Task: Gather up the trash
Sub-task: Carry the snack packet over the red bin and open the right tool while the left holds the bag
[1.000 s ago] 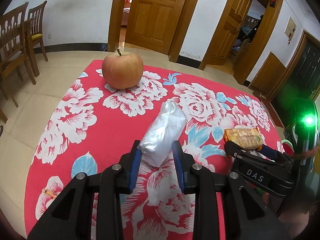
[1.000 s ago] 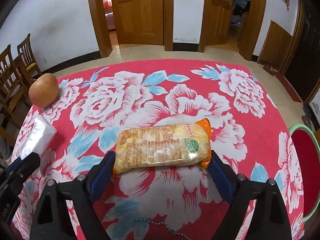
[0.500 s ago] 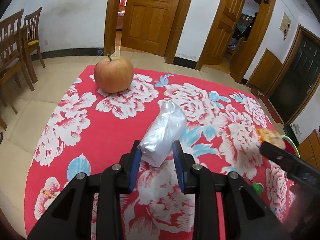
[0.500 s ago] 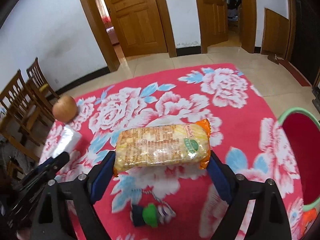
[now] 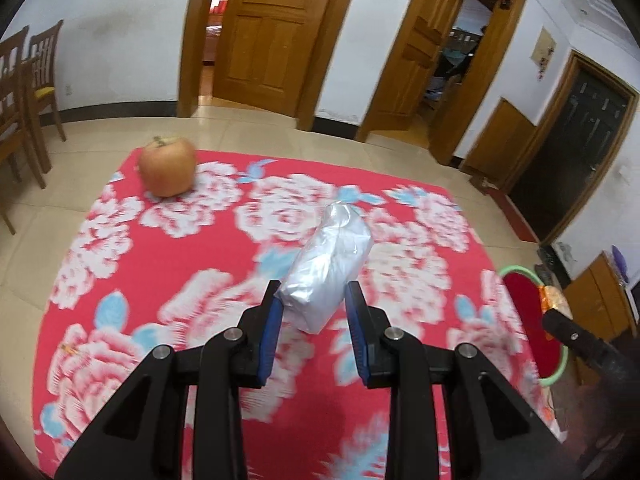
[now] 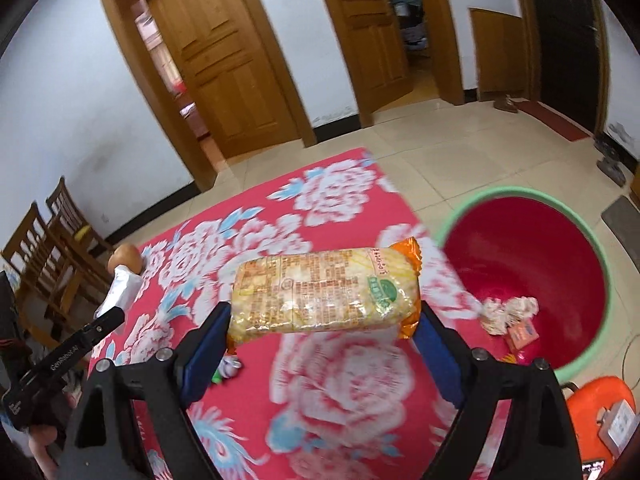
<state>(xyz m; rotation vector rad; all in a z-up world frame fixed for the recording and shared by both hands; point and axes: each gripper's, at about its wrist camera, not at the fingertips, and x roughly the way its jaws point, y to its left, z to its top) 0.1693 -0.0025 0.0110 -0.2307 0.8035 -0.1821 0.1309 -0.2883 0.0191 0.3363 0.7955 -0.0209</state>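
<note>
My left gripper (image 5: 313,300) is shut on a silver foil packet (image 5: 330,268), lifted above the red flowered tablecloth (image 5: 208,248). My right gripper (image 6: 322,318) is shut on an orange cracker packet (image 6: 324,292), held crosswise between the blue pads above the table's right edge. A red bin with a green rim (image 6: 532,276) stands on the floor just right of the cracker packet, with crumpled paper and wrappers (image 6: 508,314) inside. In the left wrist view the bin (image 5: 524,292) and the cracker packet (image 5: 554,298) show at far right. The silver packet (image 6: 120,290) shows at left in the right wrist view.
An apple (image 5: 168,166) sits at the table's far left corner. Wooden chairs (image 5: 24,96) stand left of the table. A small green and white object (image 6: 226,368) lies on the cloth under the right gripper. An orange stool (image 6: 600,412) stands at lower right. Wooden doors (image 5: 276,32) line the back wall.
Both grippers have risen off the table with their packets. The right one swung right toward the red bin, which now fills its right side. The left one moved right too.
</note>
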